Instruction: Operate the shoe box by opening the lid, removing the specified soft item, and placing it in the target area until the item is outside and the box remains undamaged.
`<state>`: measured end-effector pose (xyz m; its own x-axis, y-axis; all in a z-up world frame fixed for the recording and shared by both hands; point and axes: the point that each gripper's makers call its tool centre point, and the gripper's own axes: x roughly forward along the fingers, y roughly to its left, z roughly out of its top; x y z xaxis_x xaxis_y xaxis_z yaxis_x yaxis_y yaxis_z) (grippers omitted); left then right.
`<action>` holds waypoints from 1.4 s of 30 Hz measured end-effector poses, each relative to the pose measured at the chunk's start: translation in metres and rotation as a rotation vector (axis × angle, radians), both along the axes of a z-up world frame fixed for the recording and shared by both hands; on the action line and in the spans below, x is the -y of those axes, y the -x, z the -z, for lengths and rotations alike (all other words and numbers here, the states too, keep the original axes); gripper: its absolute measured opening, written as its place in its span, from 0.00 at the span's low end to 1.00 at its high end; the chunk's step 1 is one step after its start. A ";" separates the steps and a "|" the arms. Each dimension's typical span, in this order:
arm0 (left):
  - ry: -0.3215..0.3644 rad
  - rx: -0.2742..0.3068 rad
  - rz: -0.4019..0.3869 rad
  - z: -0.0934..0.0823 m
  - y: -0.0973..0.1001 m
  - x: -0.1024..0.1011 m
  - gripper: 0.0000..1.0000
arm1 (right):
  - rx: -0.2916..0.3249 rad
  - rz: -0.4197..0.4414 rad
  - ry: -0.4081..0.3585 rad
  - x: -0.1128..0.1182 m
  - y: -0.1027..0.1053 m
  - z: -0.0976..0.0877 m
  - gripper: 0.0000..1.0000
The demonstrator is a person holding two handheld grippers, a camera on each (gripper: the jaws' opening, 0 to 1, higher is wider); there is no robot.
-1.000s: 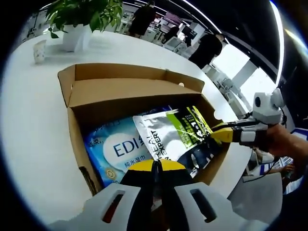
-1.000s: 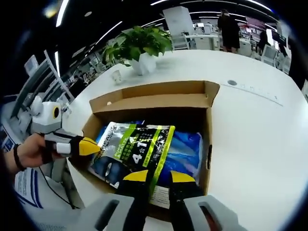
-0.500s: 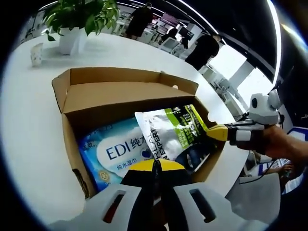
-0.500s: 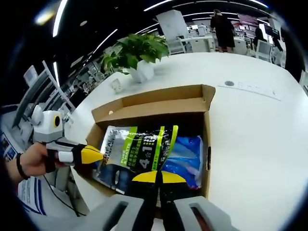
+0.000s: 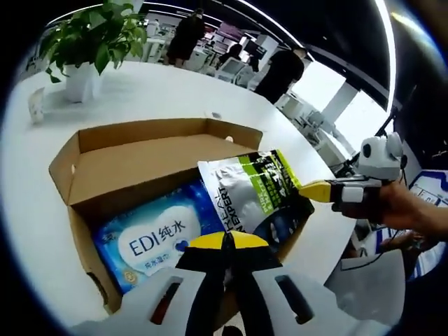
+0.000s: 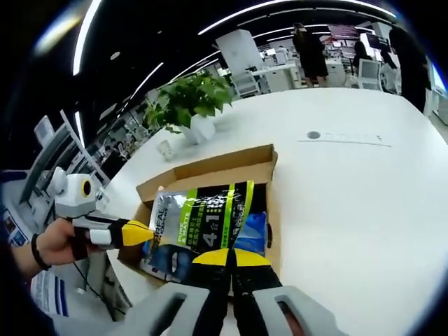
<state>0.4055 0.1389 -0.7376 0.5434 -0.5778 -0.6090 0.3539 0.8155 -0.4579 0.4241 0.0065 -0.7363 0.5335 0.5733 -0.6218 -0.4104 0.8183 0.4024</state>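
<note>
An open cardboard shoe box [image 5: 140, 164] [image 6: 210, 170] sits on a white table [image 6: 350, 196]. A silver and green soft pouch [image 5: 255, 192] [image 6: 203, 213] is held tilted above the box's mouth. My left gripper [image 5: 224, 241] is shut on its near edge, and it enters the right gripper view from the left [image 6: 143, 232] at the pouch's side. My right gripper [image 6: 227, 257] is shut on another edge of the pouch and reaches in from the right [image 5: 308, 189] in the left gripper view. A blue wipes pack [image 5: 154, 241] [image 6: 255, 231] lies in the box.
A potted plant [image 5: 91, 42] [image 6: 192, 98] and a small cup [image 5: 36, 105] [image 6: 166, 149] stand on the table beyond the box. People stand far off in the room. Bare white tabletop [image 5: 154, 91] spreads behind the box and to its side.
My right gripper's jaws closed on the pouch's edge. Both grippers then rose with the pouch, so the box looks smaller and further below.
</note>
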 end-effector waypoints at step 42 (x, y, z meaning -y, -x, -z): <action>-0.141 0.093 0.467 0.003 -0.017 0.223 0.00 | -0.037 0.363 0.000 0.218 0.013 0.016 0.00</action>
<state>0.4225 -0.0838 -0.7409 0.3020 -0.6881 -0.6598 0.7306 0.6117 -0.3035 0.4109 -0.2110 -0.7526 0.6798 0.3508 -0.6441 -0.0784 0.9079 0.4118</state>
